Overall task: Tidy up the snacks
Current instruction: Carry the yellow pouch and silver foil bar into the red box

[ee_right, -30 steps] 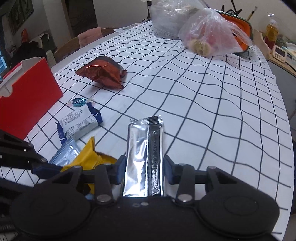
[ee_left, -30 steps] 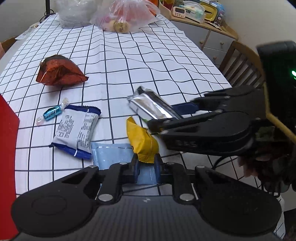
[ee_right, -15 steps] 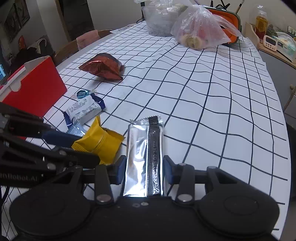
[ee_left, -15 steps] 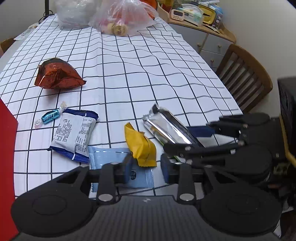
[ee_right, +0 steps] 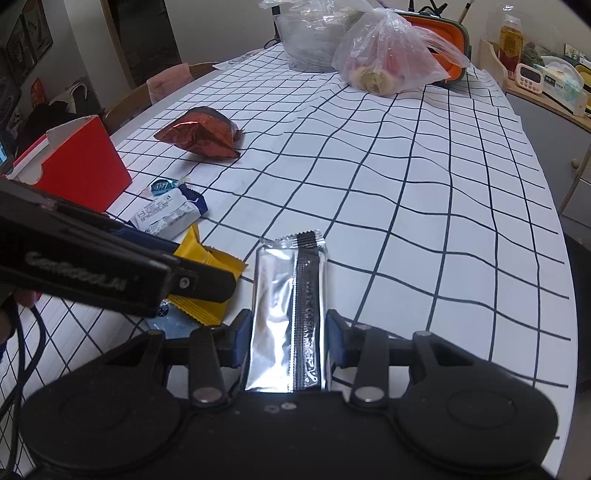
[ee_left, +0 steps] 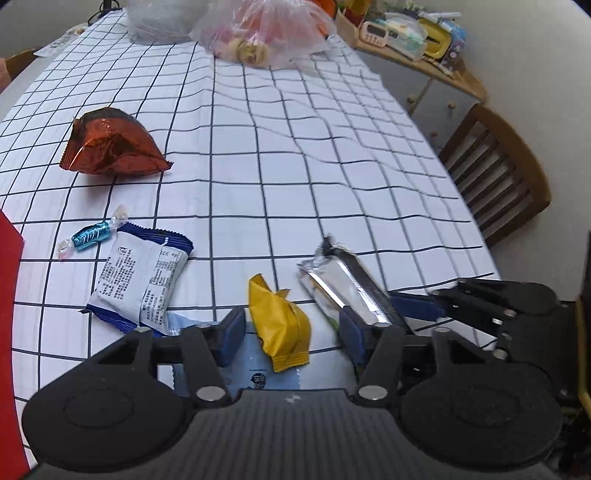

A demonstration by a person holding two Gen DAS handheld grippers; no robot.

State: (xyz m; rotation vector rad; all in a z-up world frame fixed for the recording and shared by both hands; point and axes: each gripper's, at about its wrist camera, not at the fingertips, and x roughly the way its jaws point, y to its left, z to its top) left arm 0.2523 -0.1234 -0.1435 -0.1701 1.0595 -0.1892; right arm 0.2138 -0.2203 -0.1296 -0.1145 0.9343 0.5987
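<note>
Nearest in the left wrist view: left gripper [ee_left: 291,334] at lower centre, jaws just opened and parted, yellow snack packet [ee_left: 280,325] lying loose between the pads on a pale blue sachet [ee_left: 258,369], pads clear of it. At lower right of the same frame, right gripper [ee_left: 402,317] clenched on the near end of a silver foil bar [ee_left: 343,284], far end of the bar angled toward frame centre.

In the right wrist view, right gripper [ee_right: 288,339] at bottom centre, blue pads pressed to both sides of the silver foil bar [ee_right: 288,314], bar pointing up the frame. Yellow snack packet [ee_right: 207,269] just left of it, partly under the black finger of the left gripper [ee_right: 207,282] crossing in from the left edge.

Farther up on the left, blue-and-white biscuit pack [ee_left: 140,280] flat on the checked worktop [ee_left: 295,177], teal wrapped candy [ee_left: 90,234] just beside its upper left corner. Red box [ee_right: 81,166] at left edge of the right wrist view, open top. Beyond, copper-red foil bag [ee_left: 110,144] alone at upper left.

Farthest, at top of frame, clear plastic bag [ee_left: 266,33] of food beside a grey bag [ee_left: 159,18]; wooden chair [ee_left: 498,170] at right edge.
</note>
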